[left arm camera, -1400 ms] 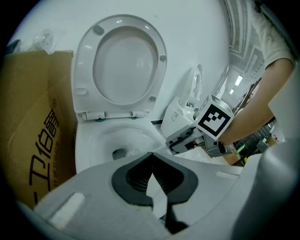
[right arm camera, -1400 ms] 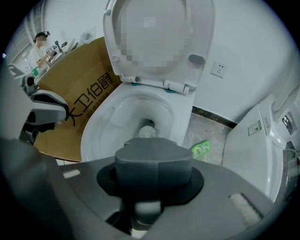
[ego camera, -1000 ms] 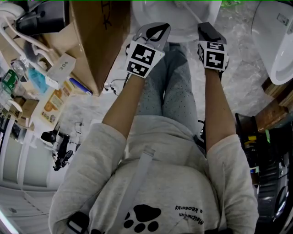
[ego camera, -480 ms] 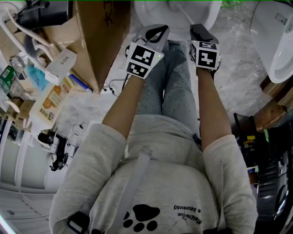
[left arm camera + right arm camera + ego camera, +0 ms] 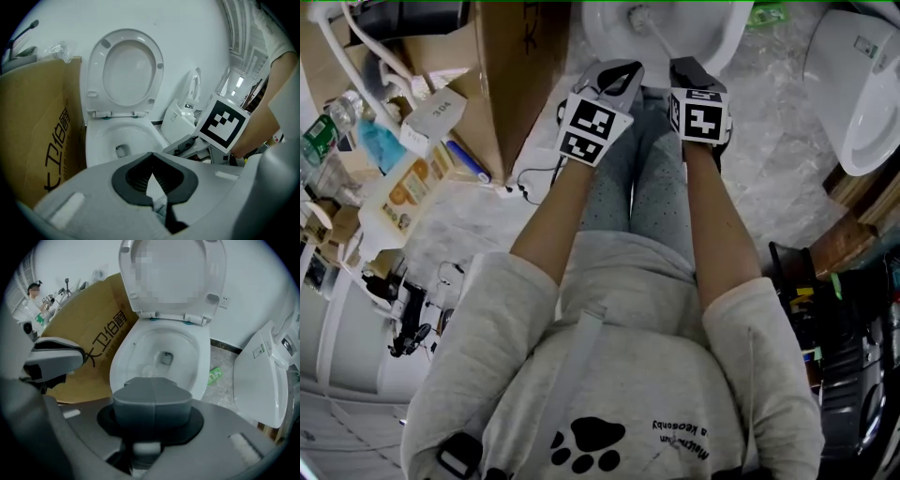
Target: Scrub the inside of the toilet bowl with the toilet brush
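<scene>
At the top of the head view we see the toilet bowl [image 5: 712, 37], white, seat lid [image 5: 126, 70] raised upright against the wall. The toilet brush [image 5: 654, 33] sits inside the bowl: a thin pale handle slants from the bowl's middle down to the front of the right gripper [image 5: 694, 67].

Right gripper view: jaws pressed together, seam closed, a pale piece showing just under them, so we read the right gripper as clamped on the brush handle. It points straight at the bowl. The brush head itself is only a blurry pale patch on the bowl's left inner wall, hard to make out.

Left gripper [image 5: 619, 67]: tips meet, nothing between them, only a small gap behind the pads. It hangs just beside the right gripper, in front of the bowl rim, apart from the brush.

A brown cardboard box [image 5: 511, 75] with black print stands touching or just beside the bowl's left side. A second white toilet [image 5: 862, 94] lies to the right, well apart. A small green packet [image 5: 214, 376] lies on the floor near the bowl's right base. Clutter of bottles and cartons lies left of the box. Our grey trousers [image 5: 652, 178] show below both grippers.
</scene>
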